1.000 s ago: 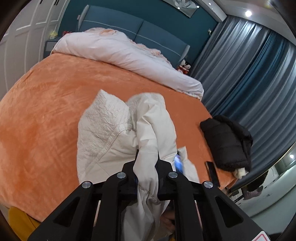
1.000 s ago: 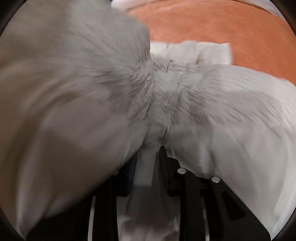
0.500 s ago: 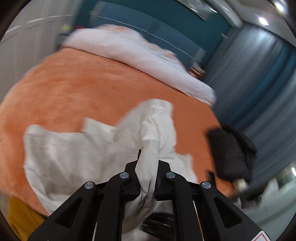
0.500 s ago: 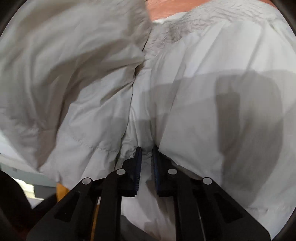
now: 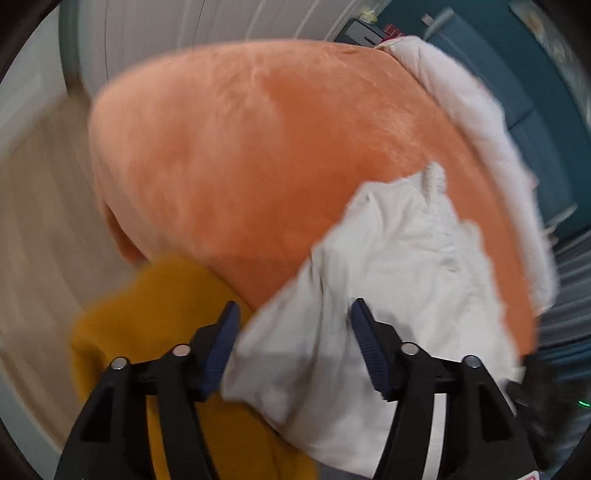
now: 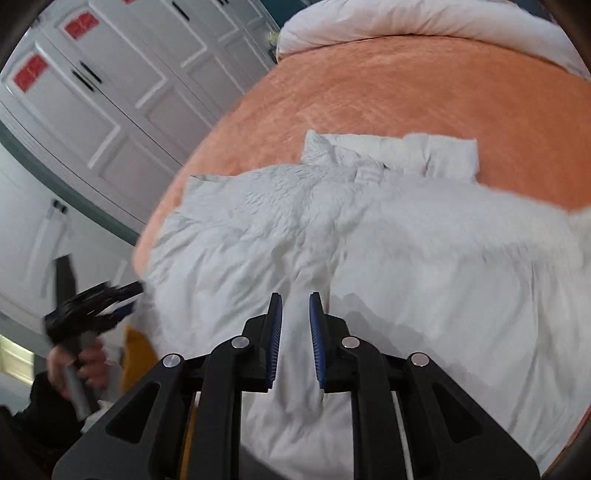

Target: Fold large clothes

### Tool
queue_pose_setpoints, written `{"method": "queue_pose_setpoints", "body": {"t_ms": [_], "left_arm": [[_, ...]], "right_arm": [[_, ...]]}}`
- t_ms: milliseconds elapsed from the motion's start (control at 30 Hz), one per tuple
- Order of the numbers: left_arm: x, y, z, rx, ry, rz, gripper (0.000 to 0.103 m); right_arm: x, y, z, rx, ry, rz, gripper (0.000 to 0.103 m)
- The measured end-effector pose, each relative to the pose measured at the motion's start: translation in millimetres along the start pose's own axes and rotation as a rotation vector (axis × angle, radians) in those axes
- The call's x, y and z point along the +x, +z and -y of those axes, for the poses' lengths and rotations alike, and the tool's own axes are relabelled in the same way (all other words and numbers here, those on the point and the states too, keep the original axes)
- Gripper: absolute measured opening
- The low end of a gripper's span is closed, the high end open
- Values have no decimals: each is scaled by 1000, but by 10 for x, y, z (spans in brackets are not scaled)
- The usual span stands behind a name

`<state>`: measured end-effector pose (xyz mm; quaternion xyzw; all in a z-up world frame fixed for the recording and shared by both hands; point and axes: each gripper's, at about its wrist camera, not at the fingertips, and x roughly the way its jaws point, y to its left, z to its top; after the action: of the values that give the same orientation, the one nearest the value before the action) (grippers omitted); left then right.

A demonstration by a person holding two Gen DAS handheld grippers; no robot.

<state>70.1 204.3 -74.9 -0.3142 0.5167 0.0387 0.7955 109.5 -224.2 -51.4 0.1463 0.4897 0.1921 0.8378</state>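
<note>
A large white padded jacket (image 6: pixel 388 251) lies spread on the orange bed cover (image 6: pixel 388 96), its collar at the far side. In the left wrist view the jacket (image 5: pixel 417 266) hangs over the bed's near edge. My left gripper (image 5: pixel 291 314) is open, its jaws wide apart over the jacket's hem, holding nothing. It also shows at the left of the right wrist view (image 6: pixel 107 299), blurred, beside the jacket's left edge. My right gripper (image 6: pixel 295 299) is partly open, its jaws a narrow gap apart over the jacket's near hem; cloth lies in the gap, not pinched.
A mustard yellow cloth (image 5: pixel 166 317) hangs below the bed's near corner. A white duvet (image 6: pixel 424 26) lies bunched at the head of the bed. White wardrobe doors (image 6: pixel 122 81) stand to the left. The wooden floor (image 5: pixel 40 206) lies left of the bed.
Both grippers let go of the jacket. The left one opened wide and swung left toward the bed's corner. The right one drew back, and the jacket now lies spread flat.
</note>
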Motion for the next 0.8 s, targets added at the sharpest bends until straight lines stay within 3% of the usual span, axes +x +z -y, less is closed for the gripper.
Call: {"method": "queue_pose_setpoints", "body": {"t_ms": [100, 200, 367, 467, 533, 567, 600, 633, 667, 700, 800], "left_arm": [[102, -83, -38, -23, -51, -33, 77], [230, -77, 8, 18, -45, -12, 89], [573, -38, 270, 156, 15, 15, 94], [781, 6, 434, 188, -45, -36, 98], [880, 49, 443, 144, -113, -89, 93], [878, 55, 442, 129, -130, -94, 82], [866, 67, 447, 118, -170, -103, 60], [832, 78, 449, 105, -227, -124, 48], [782, 75, 456, 97, -246, -126, 29], [696, 75, 467, 94, -268, -120, 16], [322, 68, 590, 117, -343, -84, 10]], "right_arm": [[272, 137, -50, -7, -61, -40, 15], [506, 156, -12, 2, -113, -104, 15], [785, 223, 143, 34, -126, -174, 12], [846, 243, 266, 94, -82, -193, 12], [861, 265, 304, 131, -56, -198, 12], [844, 260, 311, 138, -50, -196, 12], [819, 249, 315, 143, -45, -191, 12], [774, 234, 311, 148, -41, -177, 12], [729, 228, 301, 151, -44, -165, 12], [623, 204, 279, 161, -51, -141, 15], [120, 28, 126, 118, -2, -50, 17]]}}
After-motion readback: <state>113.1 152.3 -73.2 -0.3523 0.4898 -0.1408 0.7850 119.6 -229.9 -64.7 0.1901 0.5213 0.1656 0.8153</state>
